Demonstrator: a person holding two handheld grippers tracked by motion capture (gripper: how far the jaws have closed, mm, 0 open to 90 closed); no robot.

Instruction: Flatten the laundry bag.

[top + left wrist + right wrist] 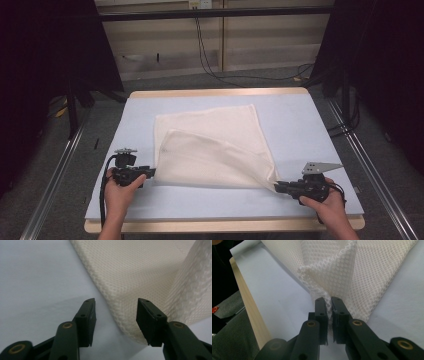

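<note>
So the cloth (212,150) is cream mesh, lying mid-table on the pale blue table (300,120), with one layer folded over the other. Its near right corner is pinched in the right gripper (276,186), jaws clamped tight on the mesh and the fabric bunching up from them. The left gripper (151,172) sits at the near left corner, jaws spread wide, the cloth's edge between them but not squeezed. Floor (60,200) all around.

We see a pale blue table (300,120) with a wooden edge (220,92), and black cables (210,65) on the grey floor (65,200).
</note>
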